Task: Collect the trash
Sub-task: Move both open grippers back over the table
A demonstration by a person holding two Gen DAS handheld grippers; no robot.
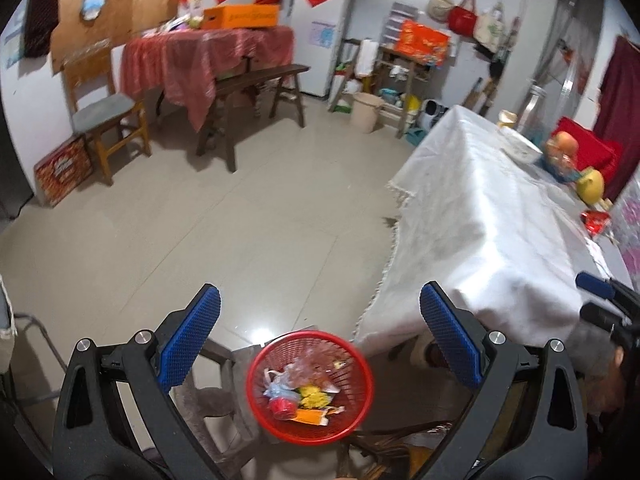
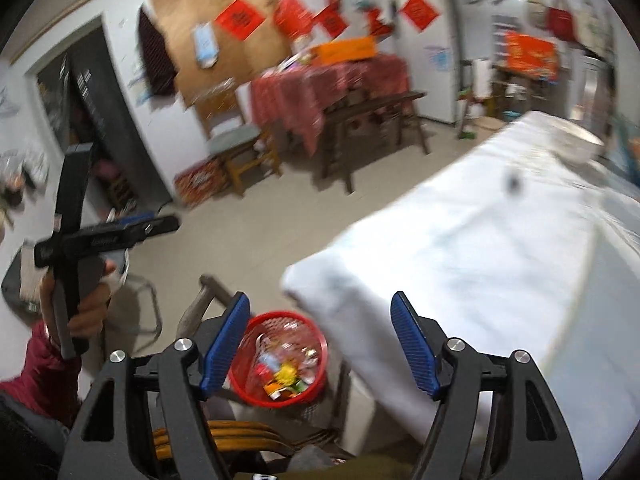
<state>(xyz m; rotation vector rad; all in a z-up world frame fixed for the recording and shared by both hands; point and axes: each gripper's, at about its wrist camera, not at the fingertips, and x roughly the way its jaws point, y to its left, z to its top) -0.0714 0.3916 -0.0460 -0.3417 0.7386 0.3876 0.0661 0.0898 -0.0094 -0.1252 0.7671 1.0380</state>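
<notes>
A red mesh trash basket sits on the floor beside the white-clothed table. It holds wrappers, a red cup and yellow scraps. My left gripper is open and empty, held above the basket. My right gripper is open and empty, above the same basket. A red wrapper lies on the table near its right edge. The left gripper's body shows in the right wrist view, in a hand. The right wrist view is blurred.
On the table stand a white bowl, bagged fruit, a yellow fruit and a steel flask. A wooden chair, a bench and a red-clothed table stand across the tiled floor.
</notes>
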